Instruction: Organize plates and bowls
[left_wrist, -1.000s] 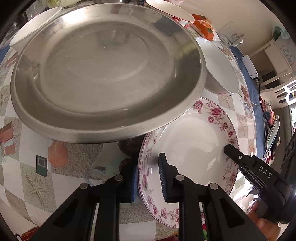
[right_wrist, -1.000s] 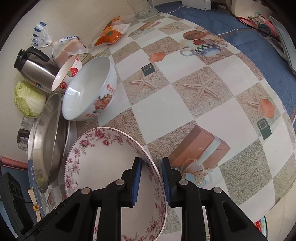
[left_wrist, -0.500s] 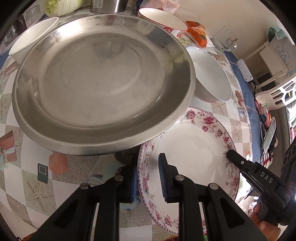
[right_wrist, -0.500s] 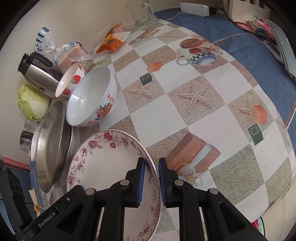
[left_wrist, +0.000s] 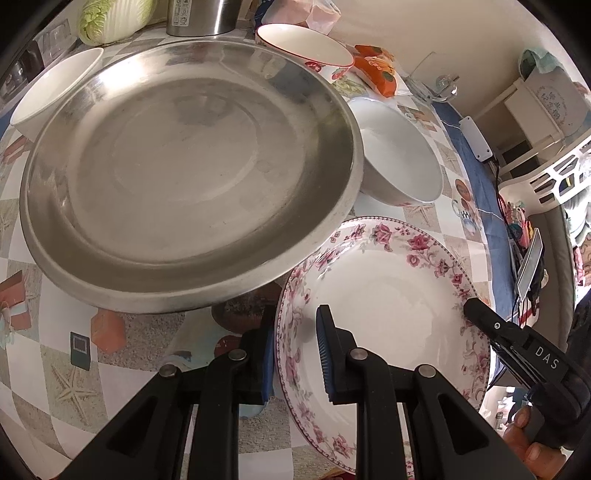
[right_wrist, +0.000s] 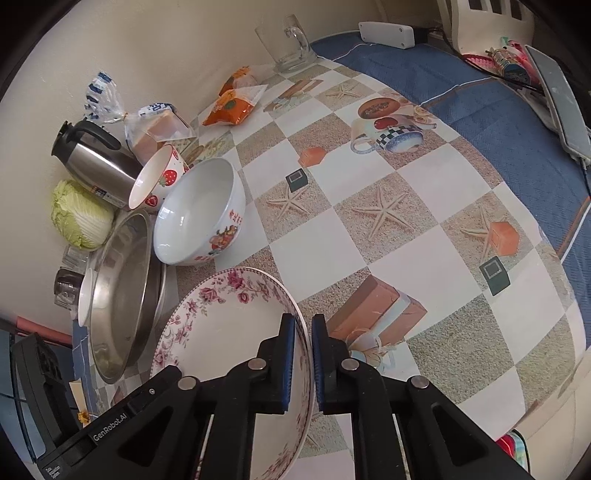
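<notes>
Both grippers hold a white floral plate tilted just above the table. My left gripper is shut on its left rim, one pad outside and one inside. My right gripper is closing the last bit, and its pads press the right rim between them. One right finger shows across the plate, with a hand behind it. A large steel dish rests on a second one, its edge over the plate's far-left rim. Beside them stand a white printed bowl and a strawberry bowl.
A small white bowl sits left of the steel dish. Along the wall are a steel jug, a cabbage, a bread bag, an orange packet and a glass mug. A blue cloth covers the far right.
The right jaws narrowed until they pinched the plate's rim. Both grippers and the plate rose a little, and the steel dish now covers less of the plate.
</notes>
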